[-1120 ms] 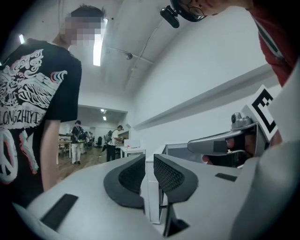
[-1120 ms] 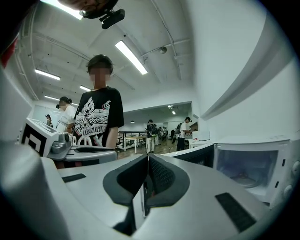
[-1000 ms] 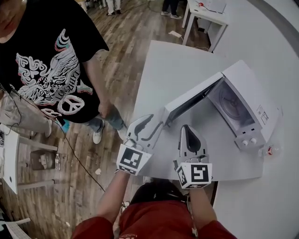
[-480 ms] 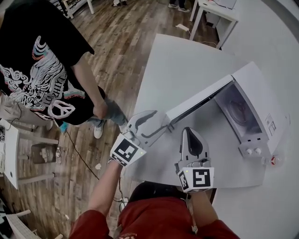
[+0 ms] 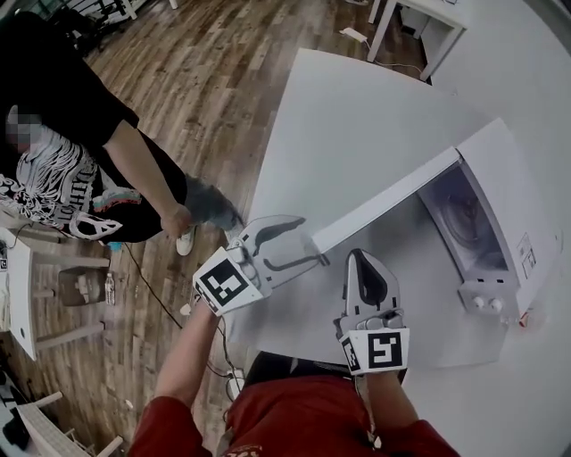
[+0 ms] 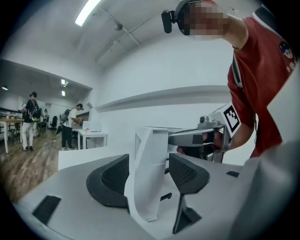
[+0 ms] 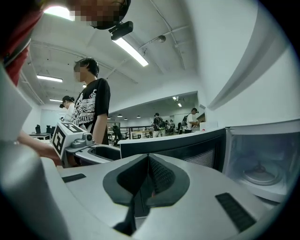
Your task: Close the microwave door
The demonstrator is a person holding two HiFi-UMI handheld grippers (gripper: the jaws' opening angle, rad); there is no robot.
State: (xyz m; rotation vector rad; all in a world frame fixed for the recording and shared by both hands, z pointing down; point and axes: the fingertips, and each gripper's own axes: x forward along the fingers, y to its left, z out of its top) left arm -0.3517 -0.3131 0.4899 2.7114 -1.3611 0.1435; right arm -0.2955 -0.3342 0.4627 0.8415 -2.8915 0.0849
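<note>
A white microwave (image 5: 500, 187) stands at the right of the white table (image 5: 339, 116), its door (image 5: 384, 207) swung wide open toward the left. My left gripper (image 5: 308, 239) is at the door's free edge. In the left gripper view that edge (image 6: 149, 168) stands upright between the two dark pads (image 6: 112, 180). The jaws have just been opening, and a gap shows on the right side. My right gripper (image 5: 359, 261) hovers in front of the door, shut and empty. In the right gripper view the door (image 7: 178, 145) and the cavity with its turntable (image 7: 262, 168) lie ahead.
A person in a black printed T-shirt (image 5: 62, 152) stands on the wooden floor to the left of the table. Another white table (image 5: 419, 18) is at the far top. The microwave's knobs (image 5: 486, 302) face the table's near edge.
The left gripper's jaws have spread wider around the door's edge. Both grippers have sunk a little, and the door stays about as far open as before.
</note>
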